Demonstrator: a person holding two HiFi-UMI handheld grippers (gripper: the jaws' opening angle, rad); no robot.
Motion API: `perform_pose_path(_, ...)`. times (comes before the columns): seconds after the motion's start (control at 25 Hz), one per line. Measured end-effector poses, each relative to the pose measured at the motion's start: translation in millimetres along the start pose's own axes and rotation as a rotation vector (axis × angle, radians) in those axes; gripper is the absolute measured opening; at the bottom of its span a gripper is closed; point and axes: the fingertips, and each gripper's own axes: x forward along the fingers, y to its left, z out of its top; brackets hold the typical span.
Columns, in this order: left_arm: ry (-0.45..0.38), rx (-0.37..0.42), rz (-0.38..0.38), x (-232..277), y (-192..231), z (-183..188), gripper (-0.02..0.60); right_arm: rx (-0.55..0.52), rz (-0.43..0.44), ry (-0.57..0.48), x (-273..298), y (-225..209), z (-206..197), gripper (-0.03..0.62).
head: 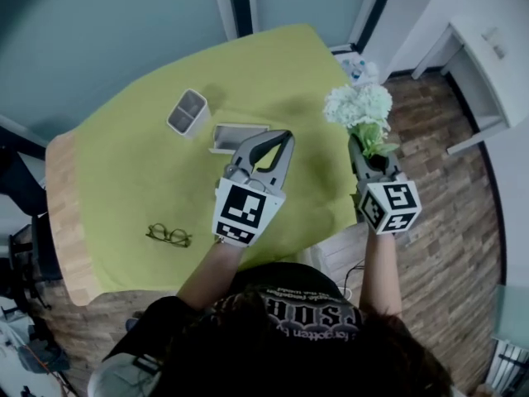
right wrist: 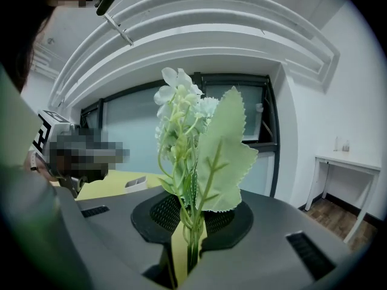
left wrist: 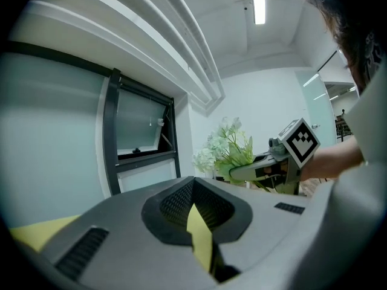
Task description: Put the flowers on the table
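A bunch of white flowers (head: 357, 104) with green leaves stands upright in my right gripper (head: 361, 151), which is shut on the stems. It hangs over the right edge of the table (head: 124, 180), which is covered in a yellow-green cloth. In the right gripper view the stems (right wrist: 192, 222) run down between the jaws, and a big toothed leaf (right wrist: 225, 156) rises in front. My left gripper (head: 285, 139) hovers over the middle of the table, its jaws closed tip to tip with nothing between them. From the left gripper view the flowers (left wrist: 227, 147) and the right gripper (left wrist: 266, 168) show off to the right.
On the cloth lie a white box (head: 188, 112), a flat white tray (head: 235, 136) beside it and a pair of glasses (head: 169, 236) near the front left. A wood floor (head: 446, 246) lies to the right, with a white desk (head: 488, 64) by the wall.
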Motion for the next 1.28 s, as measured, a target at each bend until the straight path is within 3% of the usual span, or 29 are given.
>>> perform_pose_path(0.16, 0.03, -0.003, 0.057, 13, 15, -5, 0.003, -0.006, 0.044, 0.021, 26, -12, -7, 0.071)
perform_pose_path(0.32, 0.053, 0.004, 0.12, 36, 30, -6, 0.003, -0.082, 0.09, 0.066, 54, -26, -14, 0.071)
perform_pose_path(0.72, 0.103, -0.003, 0.213, 73, 45, -14, 0.003, -0.053, 0.181, 0.124, 123, -73, -36, 0.071)
perform_pose_path(1.28, 0.177, -0.048, 0.315, 71, 65, -40, 0.003, -0.054, 0.14, 0.222, 216, -121, -98, 0.071)
